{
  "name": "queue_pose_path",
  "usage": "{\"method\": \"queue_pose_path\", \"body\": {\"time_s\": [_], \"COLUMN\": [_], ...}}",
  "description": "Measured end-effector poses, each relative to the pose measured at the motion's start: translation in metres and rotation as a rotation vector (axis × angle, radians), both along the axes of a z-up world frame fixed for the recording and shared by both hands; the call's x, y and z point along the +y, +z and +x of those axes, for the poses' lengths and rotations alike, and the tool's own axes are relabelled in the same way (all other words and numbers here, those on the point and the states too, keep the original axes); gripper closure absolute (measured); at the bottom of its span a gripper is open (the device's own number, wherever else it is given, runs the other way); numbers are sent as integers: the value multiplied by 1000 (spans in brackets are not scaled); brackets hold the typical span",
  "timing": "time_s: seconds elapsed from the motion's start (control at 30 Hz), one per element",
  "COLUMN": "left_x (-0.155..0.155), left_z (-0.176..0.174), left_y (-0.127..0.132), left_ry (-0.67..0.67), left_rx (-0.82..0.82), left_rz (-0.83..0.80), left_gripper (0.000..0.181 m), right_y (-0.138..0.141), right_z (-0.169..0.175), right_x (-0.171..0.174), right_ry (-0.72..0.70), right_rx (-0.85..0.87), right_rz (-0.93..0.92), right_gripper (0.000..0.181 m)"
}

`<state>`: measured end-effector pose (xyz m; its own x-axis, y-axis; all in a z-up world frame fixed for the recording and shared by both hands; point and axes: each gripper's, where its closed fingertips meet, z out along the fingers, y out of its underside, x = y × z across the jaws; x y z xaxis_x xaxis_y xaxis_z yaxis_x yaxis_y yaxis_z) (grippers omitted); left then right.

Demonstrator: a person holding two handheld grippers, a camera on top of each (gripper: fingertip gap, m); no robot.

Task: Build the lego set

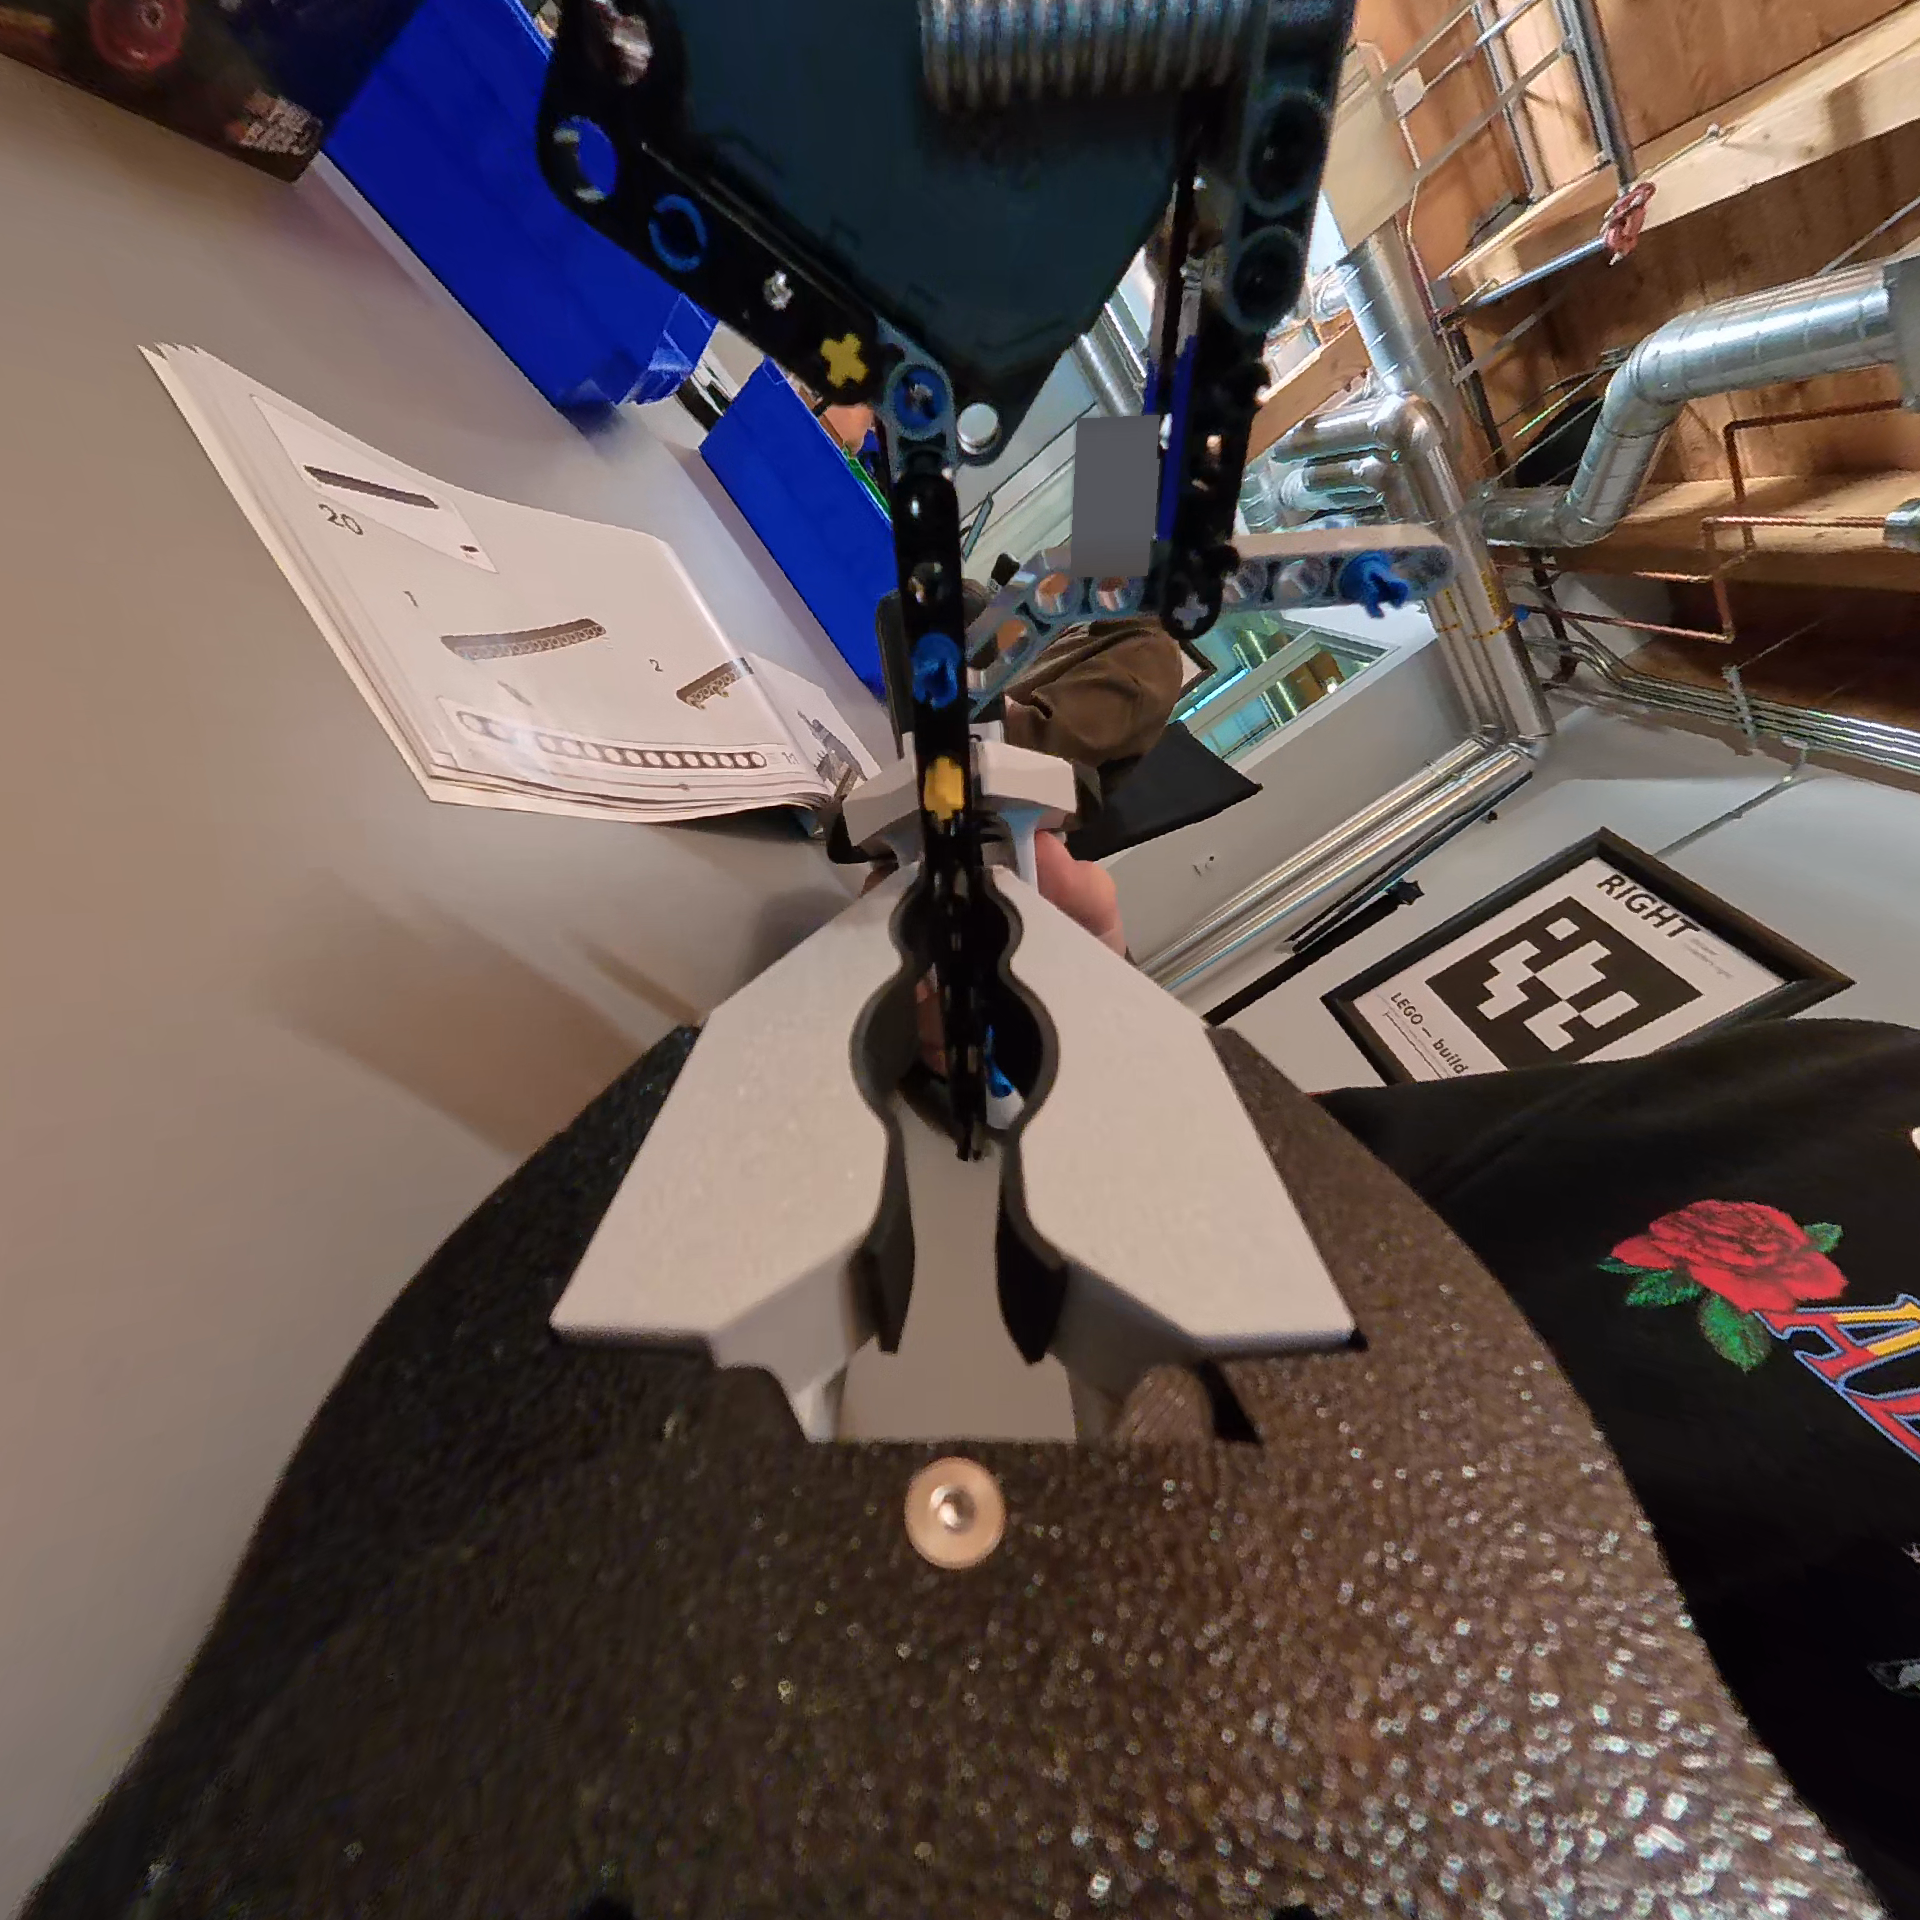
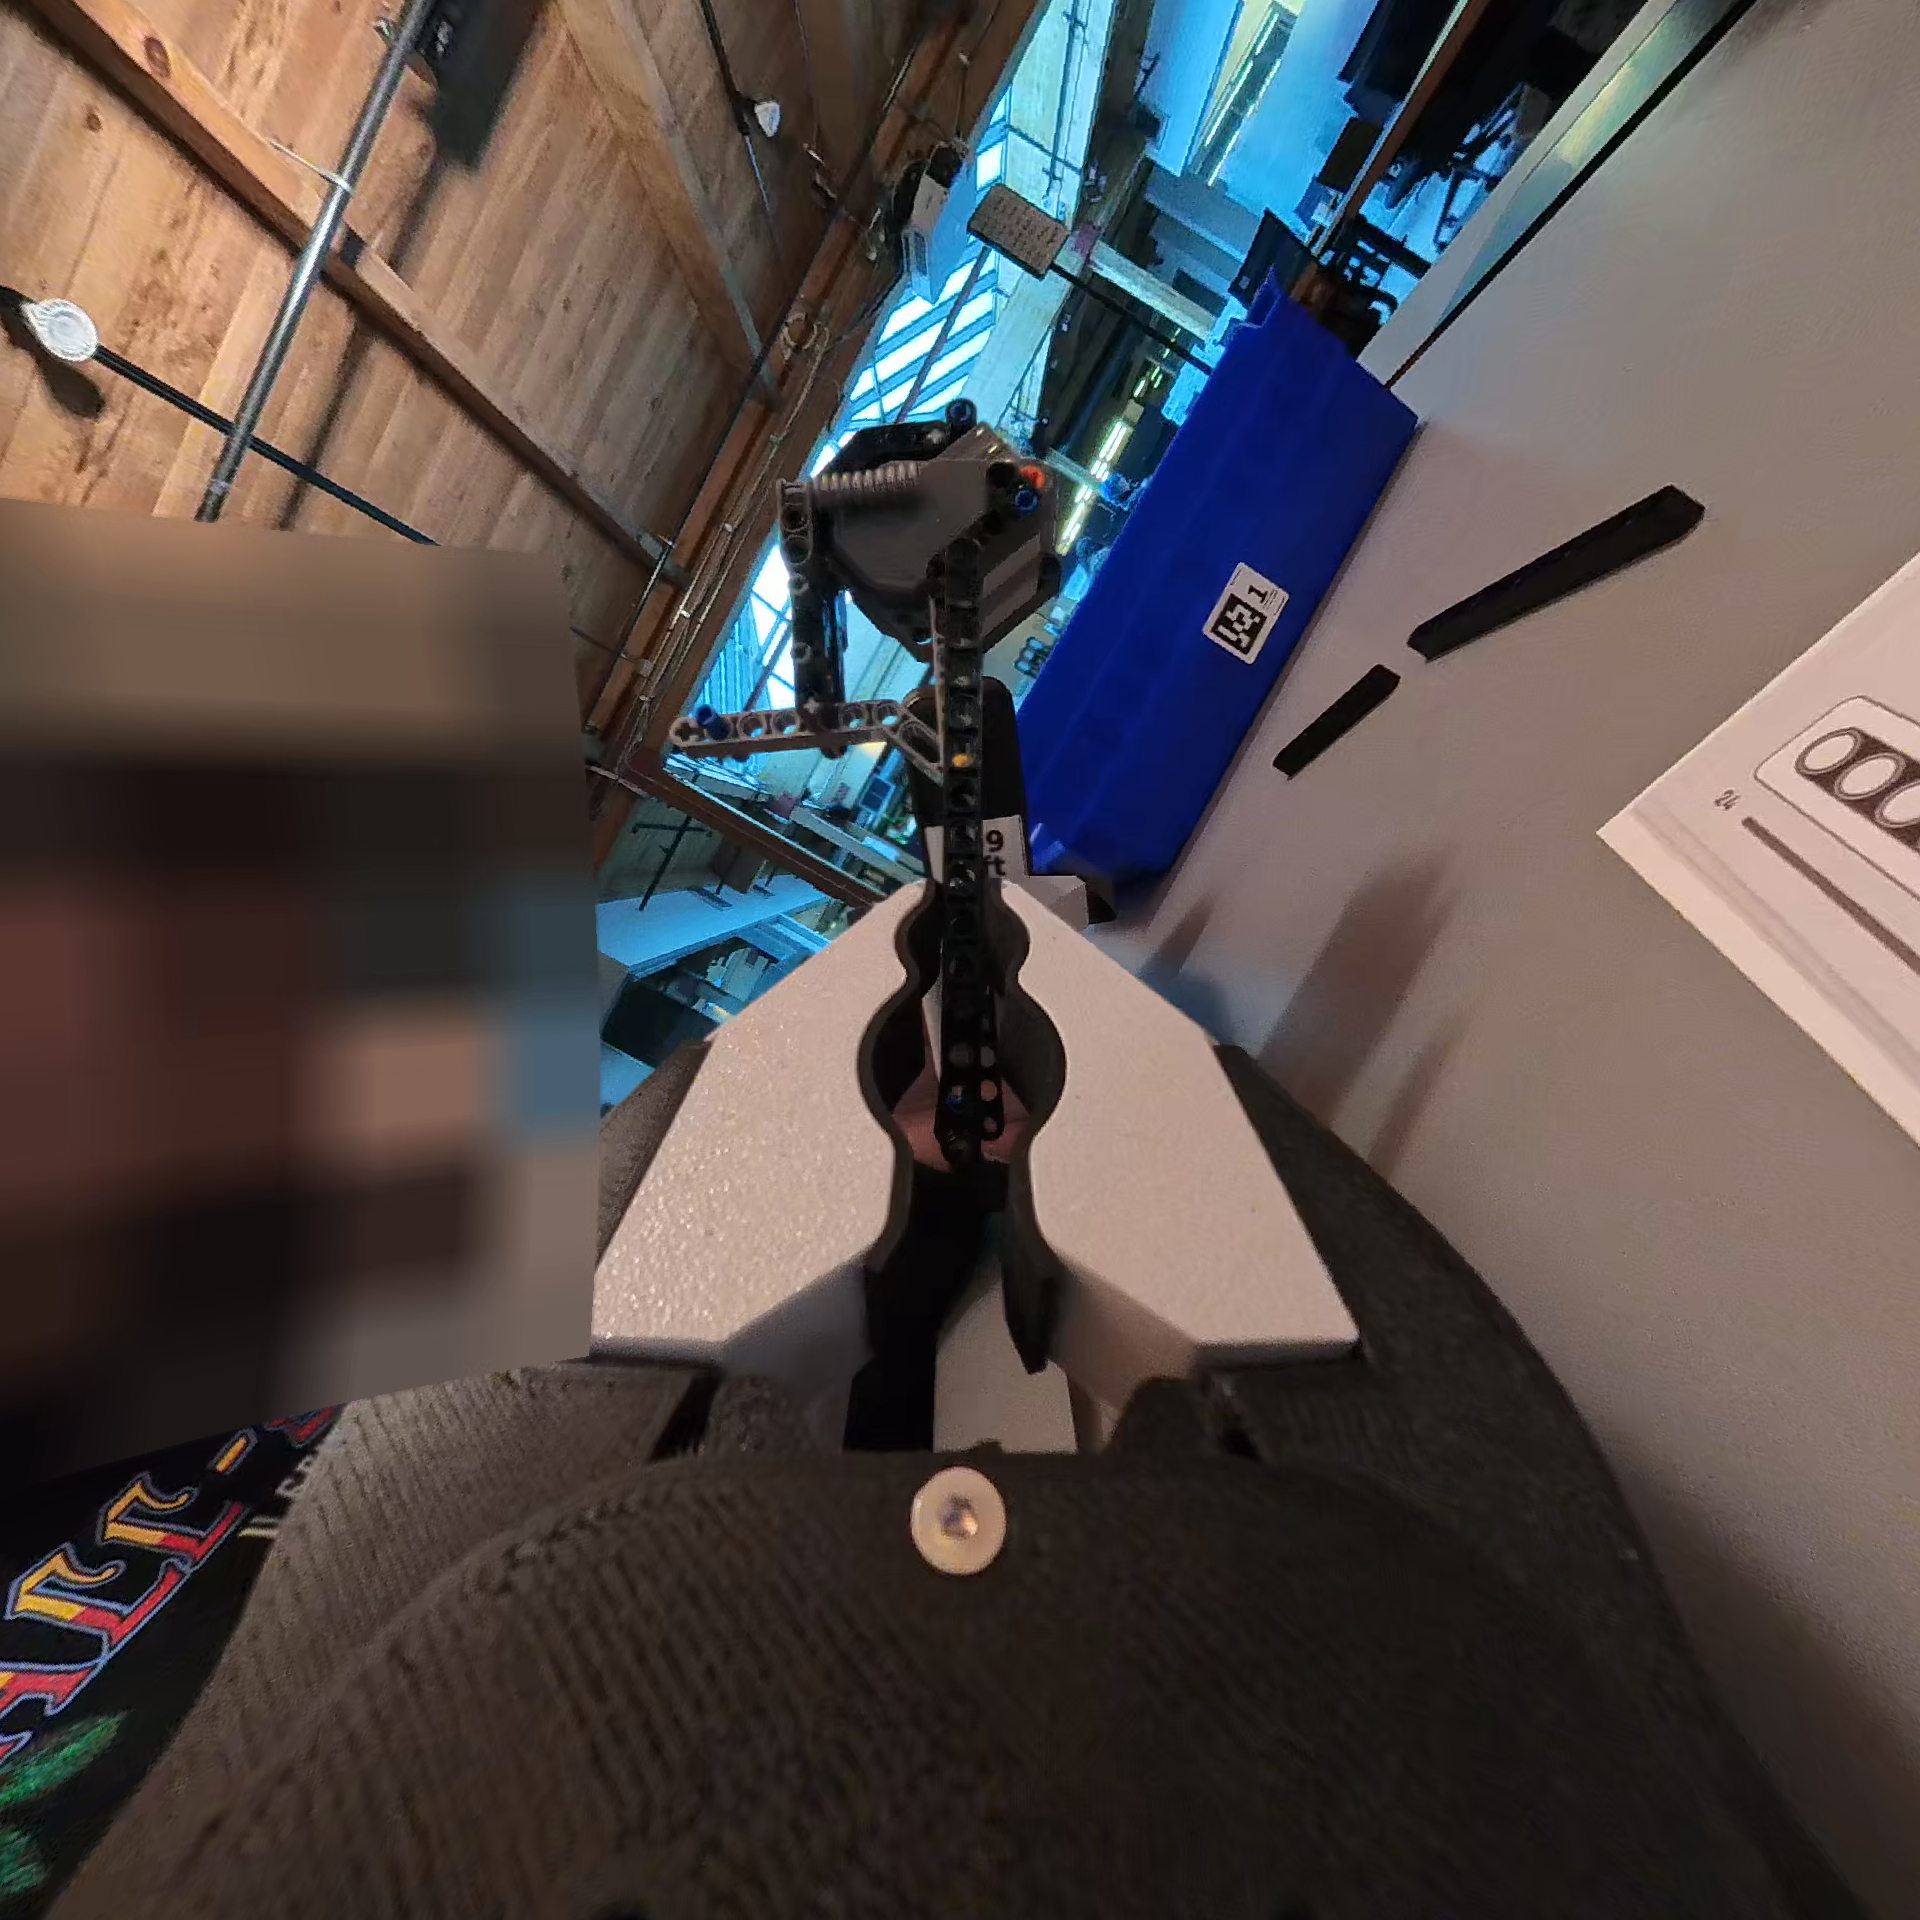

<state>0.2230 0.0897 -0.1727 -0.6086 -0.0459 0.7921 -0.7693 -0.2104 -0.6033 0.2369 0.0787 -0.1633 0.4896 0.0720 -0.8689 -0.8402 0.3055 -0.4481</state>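
A Lego Technic assembly (image 1: 935, 208) is held in the air: a dark block with a metal spring, black beams with blue and yellow pins, and a light grey beam (image 1: 1299, 582) across it. My left gripper (image 1: 956, 894) is shut on the lower end of its long black beam (image 1: 928, 623). The right gripper's grey fingers (image 1: 1013, 795) show just beyond mine on the same beam. In the right wrist view my right gripper (image 2: 961, 914) is shut on that long black beam (image 2: 958, 977), with the assembly (image 2: 925, 540) at its far end.
An open instruction booklet (image 1: 520, 623) lies on the grey table (image 1: 156, 1039) and shows in the right wrist view too (image 2: 1818, 862). Blue bins (image 1: 499, 208) (image 2: 1195, 623) stand at the table's back. Two loose black beams (image 2: 1558, 571) (image 2: 1340, 717) lie near them. A framed marker card (image 1: 1558, 966) stands nearby.
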Motion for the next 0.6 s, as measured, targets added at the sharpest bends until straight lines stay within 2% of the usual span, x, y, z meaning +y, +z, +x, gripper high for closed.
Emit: {"method": "queue_pose_path", "body": {"time_s": [0.03,0.43,0.6], "left_x": [1,5,5], "left_z": [0,3,-1], "left_y": [0,-6,-4], "left_ry": [-1,22,-10], "left_rx": [1,0,13], "left_rz": [1,43,16], "left_gripper": [176,176,176], "right_y": [0,-7,-4], "right_z": [0,1,-2], "right_x": [1,6,7], "right_ry": [-3,-53,-2], "right_rx": [-8,-134,-114], "right_rz": [-9,-168,-125], "right_gripper": [176,175,175]}}
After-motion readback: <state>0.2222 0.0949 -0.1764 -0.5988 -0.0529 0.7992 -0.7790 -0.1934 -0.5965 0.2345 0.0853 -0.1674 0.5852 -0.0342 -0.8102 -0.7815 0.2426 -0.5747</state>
